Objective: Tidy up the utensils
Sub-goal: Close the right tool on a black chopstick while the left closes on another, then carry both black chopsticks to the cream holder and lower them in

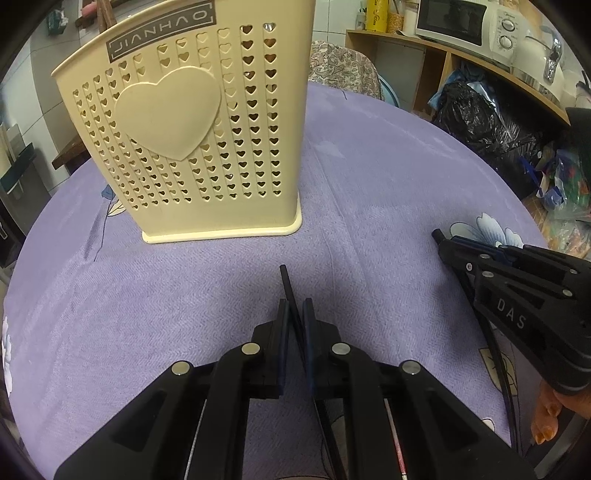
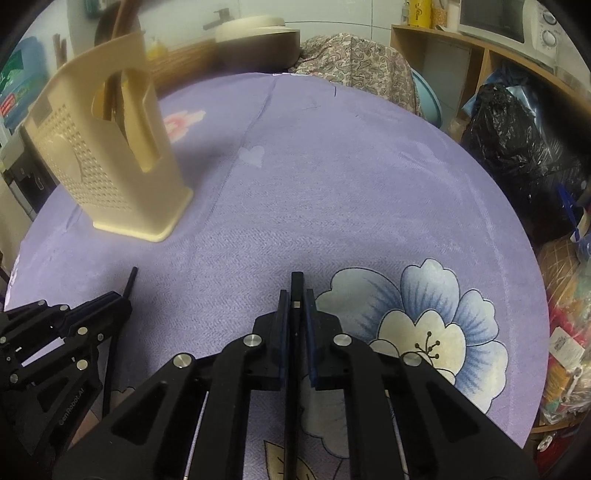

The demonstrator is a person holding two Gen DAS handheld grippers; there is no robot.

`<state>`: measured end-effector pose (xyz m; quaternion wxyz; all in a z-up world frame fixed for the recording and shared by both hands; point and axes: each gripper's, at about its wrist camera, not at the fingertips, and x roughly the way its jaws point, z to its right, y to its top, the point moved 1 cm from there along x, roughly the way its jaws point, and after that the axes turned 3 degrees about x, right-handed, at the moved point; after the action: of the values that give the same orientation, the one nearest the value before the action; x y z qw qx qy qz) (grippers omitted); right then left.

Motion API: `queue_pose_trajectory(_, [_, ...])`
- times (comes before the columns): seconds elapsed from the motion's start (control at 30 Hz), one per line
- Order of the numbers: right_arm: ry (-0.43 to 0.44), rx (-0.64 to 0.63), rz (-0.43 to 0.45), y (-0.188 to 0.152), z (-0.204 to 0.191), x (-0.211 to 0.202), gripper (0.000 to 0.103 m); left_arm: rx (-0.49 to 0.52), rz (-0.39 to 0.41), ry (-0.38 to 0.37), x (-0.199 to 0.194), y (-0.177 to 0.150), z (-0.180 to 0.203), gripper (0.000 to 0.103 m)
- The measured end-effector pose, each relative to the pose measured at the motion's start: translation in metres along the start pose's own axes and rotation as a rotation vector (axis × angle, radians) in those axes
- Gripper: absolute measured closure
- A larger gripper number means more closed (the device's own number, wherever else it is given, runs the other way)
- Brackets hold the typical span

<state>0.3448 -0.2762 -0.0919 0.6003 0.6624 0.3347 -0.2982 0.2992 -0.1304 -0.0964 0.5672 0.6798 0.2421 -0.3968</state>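
Currently, scene: a round table covered with a purple cloth (image 2: pixel 332 184) printed with flowers is seen from both wrist views.
Left gripper (image 1: pixel 296 306): held low over the cloth, pointed steeply downward; its jaws are closed narrowly on a thin black stick (image 1: pixel 290 291), whose tip juts out past the fingertips toward the holder. The same gripper is seen at the lower left of the right wrist view (image 2: pixel 123 299), with the stick's tip (image 2: pixel 131 282) poking out ahead of it.
Right gripper (image 2: pixel 296 301): also angled steeply down; its jaws are pressed narrowly on a second black stick (image 2: pixel 296 286), squarer at the end, which runs back between the fingers toward the camera. It is seen from the side at the right of the left wrist view (image 1: pixel 448 242).
Utensil holder (image 1: pixel 207 129): a cream plastic caddy, perforated with small hearts and bearing one large raised heart, is stood upright on the cloth beyond the left gripper and apart from both sticks. In the right wrist view (image 2: pixel 110 162) brown sticks can be made out inside it through a side opening.
Flower print (image 2: pixel 417 328): lies just beside the right gripper's fingertips.
Surroundings: a wooden shelf with a white microwave (image 1: pixel 461 22) and black bags (image 2: pixel 517 155) are seen beyond the table's edge.
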Motion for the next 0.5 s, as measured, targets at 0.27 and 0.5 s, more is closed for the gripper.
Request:
queue_pose_trajectory(0.27, [0.13, 0.064, 0.043, 0.007, 0.002, -0.028, 0.094, -0.025, 0.049, -0.036, -0.019, 0.007, -0.013, 0.095])
queue_pose_trajectory(0.5, [0.223, 0.051, 0.161, 0.023, -0.004, -0.092, 0.095, -0.056, 0.212, -0.04, -0.085, 0.019, -0.039, 0.096])
